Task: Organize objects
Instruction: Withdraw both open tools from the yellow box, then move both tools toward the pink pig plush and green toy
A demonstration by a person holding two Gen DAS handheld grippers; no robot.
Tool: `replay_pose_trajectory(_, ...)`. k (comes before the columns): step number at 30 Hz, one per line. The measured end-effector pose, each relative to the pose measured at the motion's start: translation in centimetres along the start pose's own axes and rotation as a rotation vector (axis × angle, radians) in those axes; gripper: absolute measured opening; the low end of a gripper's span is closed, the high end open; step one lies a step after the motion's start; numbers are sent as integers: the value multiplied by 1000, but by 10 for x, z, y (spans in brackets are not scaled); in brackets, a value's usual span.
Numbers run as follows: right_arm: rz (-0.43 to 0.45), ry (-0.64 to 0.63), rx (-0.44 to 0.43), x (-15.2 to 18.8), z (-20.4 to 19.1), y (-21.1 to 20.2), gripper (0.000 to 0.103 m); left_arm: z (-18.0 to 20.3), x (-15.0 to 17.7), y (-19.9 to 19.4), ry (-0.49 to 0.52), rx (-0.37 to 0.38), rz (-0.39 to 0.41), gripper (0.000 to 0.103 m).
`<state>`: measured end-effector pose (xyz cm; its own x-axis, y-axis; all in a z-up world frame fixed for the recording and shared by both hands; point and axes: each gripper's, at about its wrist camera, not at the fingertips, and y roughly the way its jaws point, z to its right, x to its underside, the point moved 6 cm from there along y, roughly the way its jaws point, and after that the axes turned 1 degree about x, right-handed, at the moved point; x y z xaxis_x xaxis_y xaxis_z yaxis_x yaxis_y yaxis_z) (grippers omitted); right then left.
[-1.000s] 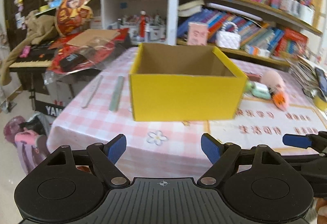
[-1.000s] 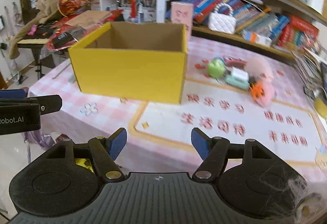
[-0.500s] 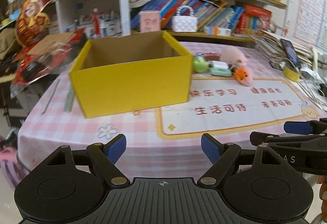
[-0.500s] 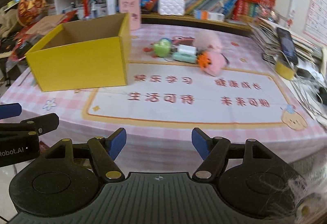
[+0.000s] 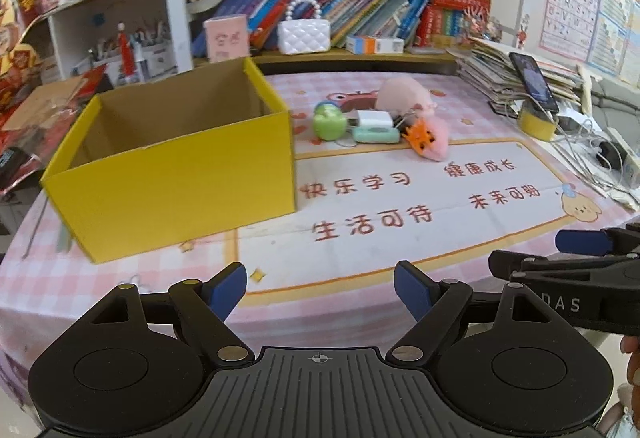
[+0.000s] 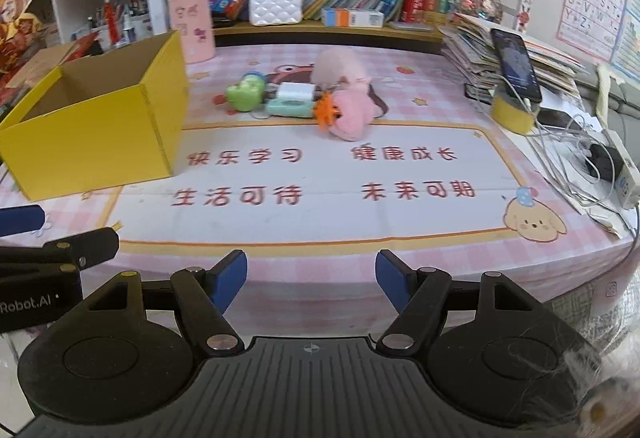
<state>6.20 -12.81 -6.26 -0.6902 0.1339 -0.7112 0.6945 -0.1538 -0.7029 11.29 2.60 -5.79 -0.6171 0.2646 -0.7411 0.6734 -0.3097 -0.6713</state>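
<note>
While both tools hang over the near edge of the pink checked tablecloth (image 6: pixel 420 56), nothing is in either one. The left gripper (image 5: pixel 320 288) has its two blue-tipped fingers wide apart, with only cloth showing between them. The right gripper (image 6: pixel 312 280) is spread apart too and holds nothing.

On the left side of the table sits a big yellow cardboard box (image 5: pixel 176 174) with its top open and brown inside. Just past its far right corner lies a little pile of toys, all close together: a round green toy (image 6: pixel 245 97), a small white block (image 6: pixel 296 91), a flat mint-green case (image 6: pixel 290 107), a fuzzy pink toy with an orange spiky bit (image 6: pixel 348 115), and a pale pink plush (image 6: pixel 340 68) behind them.

A white mat with red writing (image 6: pixel 320 174) lies bare between the grippers and the toys.

On the right, a dark phone (image 6: pixel 515 64) leans on a yellow roll of tape (image 6: pixel 512 113), beside a stack of papers (image 6: pixel 470 50) and tangled white cables (image 6: pixel 568 142). Shelves full of books (image 5: pixel 360 10) stand behind, with a white quilted purse (image 5: pixel 304 32).
</note>
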Motion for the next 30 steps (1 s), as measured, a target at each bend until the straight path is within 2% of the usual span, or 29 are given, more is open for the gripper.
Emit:
replay_pose_trajectory(15, -63, 12, 7, -34, 55, 51, 71, 45, -38, 55, 22, 11, -34, 83)
replay_pose_trajectory(21, -79, 23, -9, -50, 75, 75, 71, 53, -62, 75, -49, 9, -28, 83)
replay_pose_trajectory(26, -65, 6, -27, -66, 87, 95, 72, 62, -86, 89, -47, -31, -2, 83)
replay_pose_trajectory(30, -31, -24, -67, -81, 90, 107, 72, 64, -109, 99, -27, -93, 31, 83)
